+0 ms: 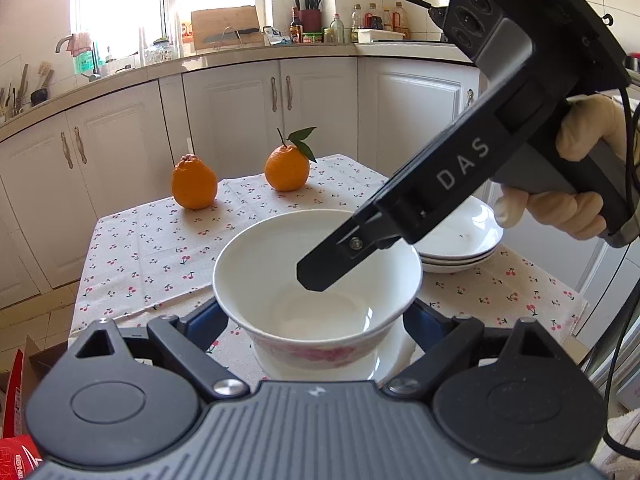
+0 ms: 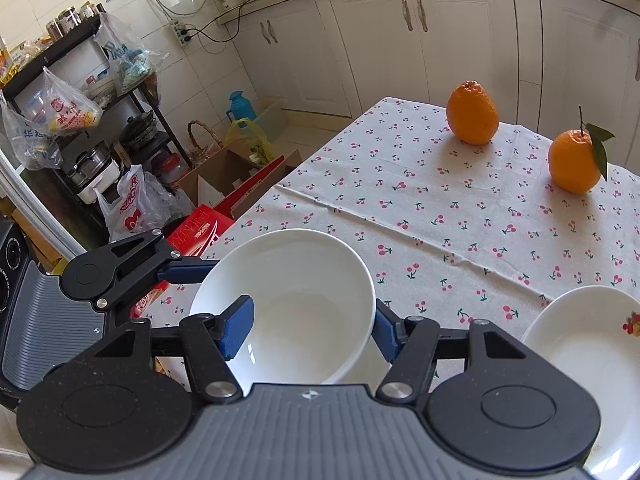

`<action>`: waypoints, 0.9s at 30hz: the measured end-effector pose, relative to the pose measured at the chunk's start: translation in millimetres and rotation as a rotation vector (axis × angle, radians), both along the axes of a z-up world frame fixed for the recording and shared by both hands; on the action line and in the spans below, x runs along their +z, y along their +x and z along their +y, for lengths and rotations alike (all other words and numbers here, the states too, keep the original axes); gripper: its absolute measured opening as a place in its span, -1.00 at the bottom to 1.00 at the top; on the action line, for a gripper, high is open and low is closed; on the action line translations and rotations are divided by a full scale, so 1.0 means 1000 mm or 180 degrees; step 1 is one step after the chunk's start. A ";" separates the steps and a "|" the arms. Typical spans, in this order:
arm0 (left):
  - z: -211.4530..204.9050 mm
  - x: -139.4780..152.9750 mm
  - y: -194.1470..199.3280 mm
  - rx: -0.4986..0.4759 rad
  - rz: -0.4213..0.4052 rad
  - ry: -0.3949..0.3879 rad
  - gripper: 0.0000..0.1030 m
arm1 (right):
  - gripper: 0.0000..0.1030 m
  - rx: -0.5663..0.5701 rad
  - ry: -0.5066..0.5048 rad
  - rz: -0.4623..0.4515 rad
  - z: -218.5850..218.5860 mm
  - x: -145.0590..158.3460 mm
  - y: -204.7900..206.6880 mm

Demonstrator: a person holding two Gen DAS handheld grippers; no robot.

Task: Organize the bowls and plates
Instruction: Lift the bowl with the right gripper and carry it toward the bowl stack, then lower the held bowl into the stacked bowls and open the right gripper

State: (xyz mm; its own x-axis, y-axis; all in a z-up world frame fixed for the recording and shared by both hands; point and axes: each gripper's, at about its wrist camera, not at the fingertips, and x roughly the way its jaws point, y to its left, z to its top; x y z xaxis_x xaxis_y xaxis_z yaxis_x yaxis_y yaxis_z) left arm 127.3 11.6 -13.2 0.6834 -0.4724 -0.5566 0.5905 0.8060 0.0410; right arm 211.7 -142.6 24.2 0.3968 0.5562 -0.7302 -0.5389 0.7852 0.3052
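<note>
Evidently both hand-held grippers, left (image 1: 316,320) and right (image 2: 306,330), stand wide around the bowl (image 2: 288,300).

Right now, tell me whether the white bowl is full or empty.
Empty: the white bowl shows only its bare glossy inside in both wrist views.

Both wrist views – close – share the bowl (image 1: 316,276).
</note>
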 end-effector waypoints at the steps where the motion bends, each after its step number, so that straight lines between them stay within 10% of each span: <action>1: -0.001 -0.001 0.000 0.0000 0.0014 0.0005 0.82 | 0.33 0.0002 -0.0011 -0.0001 0.000 -0.001 -0.001; 27: -0.005 -0.016 0.005 -0.0025 0.0214 0.0048 0.82 | 0.33 0.0045 -0.0182 -0.0005 0.003 -0.018 -0.005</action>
